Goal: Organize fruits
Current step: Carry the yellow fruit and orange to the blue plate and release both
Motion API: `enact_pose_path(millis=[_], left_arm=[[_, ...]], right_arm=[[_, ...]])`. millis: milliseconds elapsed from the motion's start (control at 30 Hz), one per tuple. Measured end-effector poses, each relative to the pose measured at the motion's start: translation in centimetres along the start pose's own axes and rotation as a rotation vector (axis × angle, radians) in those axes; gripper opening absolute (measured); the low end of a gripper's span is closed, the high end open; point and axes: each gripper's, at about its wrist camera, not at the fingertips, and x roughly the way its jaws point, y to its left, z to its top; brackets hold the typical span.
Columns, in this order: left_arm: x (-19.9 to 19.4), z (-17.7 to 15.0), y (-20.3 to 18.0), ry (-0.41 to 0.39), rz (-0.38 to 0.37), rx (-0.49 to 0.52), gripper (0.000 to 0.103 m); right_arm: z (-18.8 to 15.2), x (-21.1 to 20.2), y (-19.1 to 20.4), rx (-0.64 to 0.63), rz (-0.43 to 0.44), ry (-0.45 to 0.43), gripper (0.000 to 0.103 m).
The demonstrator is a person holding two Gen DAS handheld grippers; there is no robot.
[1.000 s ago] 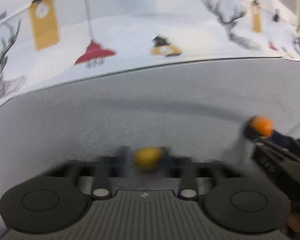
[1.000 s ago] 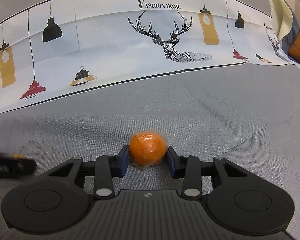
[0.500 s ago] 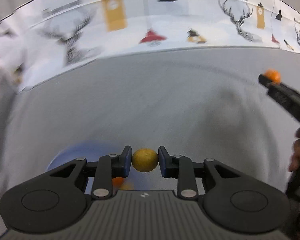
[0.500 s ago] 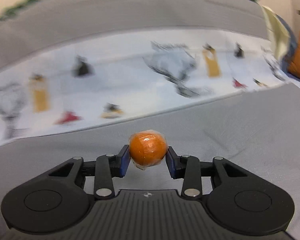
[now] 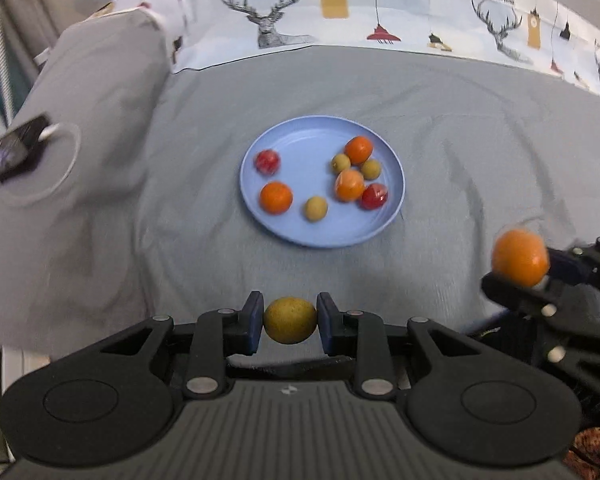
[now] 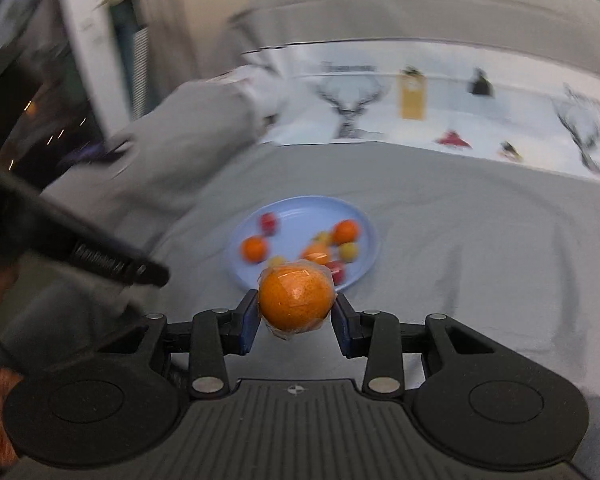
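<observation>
Left tongs [image 5: 290, 322] gripping yellow-green fruit [image 5: 290, 320], right tongs [image 6: 296, 314] gripping orange [image 6: 296, 302]

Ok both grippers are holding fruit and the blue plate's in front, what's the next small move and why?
Probably carry the left gripper forward over the blue plate and release there. It is shut on the yellow-green fruit, short of the plate, where fruit already lies. The plate's near side has bare space. The right gripper, shut on the orange, can follow.
</observation>
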Motion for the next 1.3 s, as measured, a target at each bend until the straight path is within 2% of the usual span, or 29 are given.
enact_pose_path(millis=[100,233,433,800,1067,1300], left_arm=[[-0.8,-1.8,0.4,-0.016,-0.015,-0.019,0.032],[-1.3,-2.7,0.6,-0.044,-0.024,-0.025,0.032],[-1.4,-2.8,0.7,-0.071,-0.045,-0.029,0.032],[-0.7,-2.6,1.2,-0.067,-0.057,-0.04,0.032],[0.6,-1.3,1.8,-0.053,-0.063,-0.047,0.032],[2.9,2.7,2.2,-0.072,-0.045,-0.063,0.032]], right_arm=[[-0.1,-0.9,2.2,-0.076,-0.009,-0.001,0.04],[-0.3,-1.8,3.4,-0.108,-0.033,-0.005,0.04],[-0.9,-2.2,3.8,-0.116,-0.067,-0.001,0.04],[-1.0,-1.7,3.9,-0.131,-0.078,0.025,0.04],[-0.6,-0.1,3.6,-0.139,-0.079,0.053,0.04],[1.1,2.8,2.3,-0.109,-0.086,0.048,0.04]])
